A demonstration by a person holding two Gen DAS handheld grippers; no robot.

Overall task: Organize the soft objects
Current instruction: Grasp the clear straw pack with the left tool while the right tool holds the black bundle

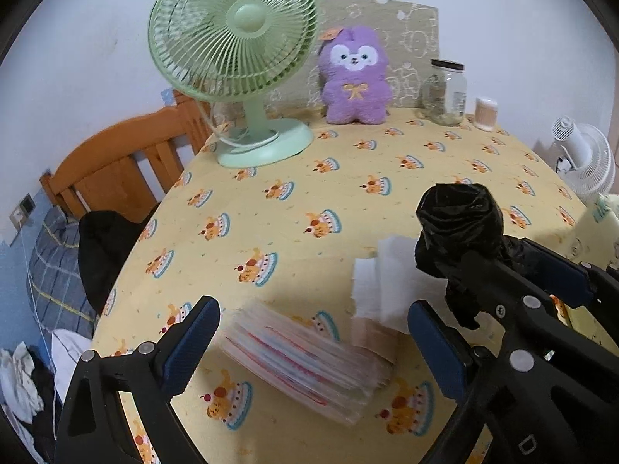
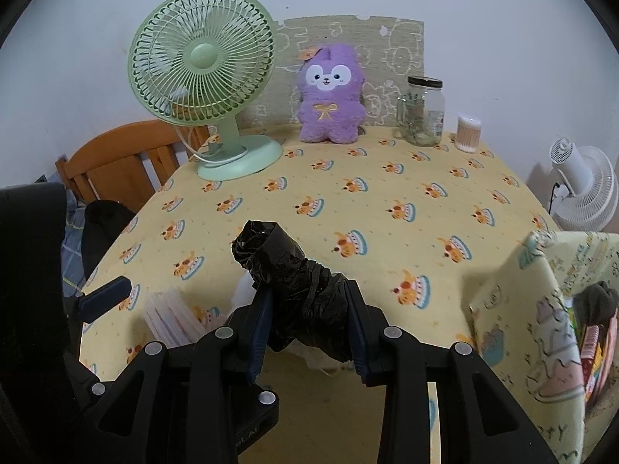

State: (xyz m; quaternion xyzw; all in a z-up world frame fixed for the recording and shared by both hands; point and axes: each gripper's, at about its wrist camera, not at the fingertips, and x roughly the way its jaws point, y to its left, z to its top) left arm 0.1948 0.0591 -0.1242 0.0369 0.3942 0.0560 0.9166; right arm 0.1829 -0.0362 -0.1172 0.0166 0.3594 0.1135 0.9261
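Right tongs clamp a black plastic-wrapped roll, held above the near tabletop; left tongs stand wide open and empty over a stack of folded cloths. Progress appears partial: the fabric bin at near right already contains items, while the cloths and white tissue remain out. The roll looks crinkled, glossy and loosely bundled.
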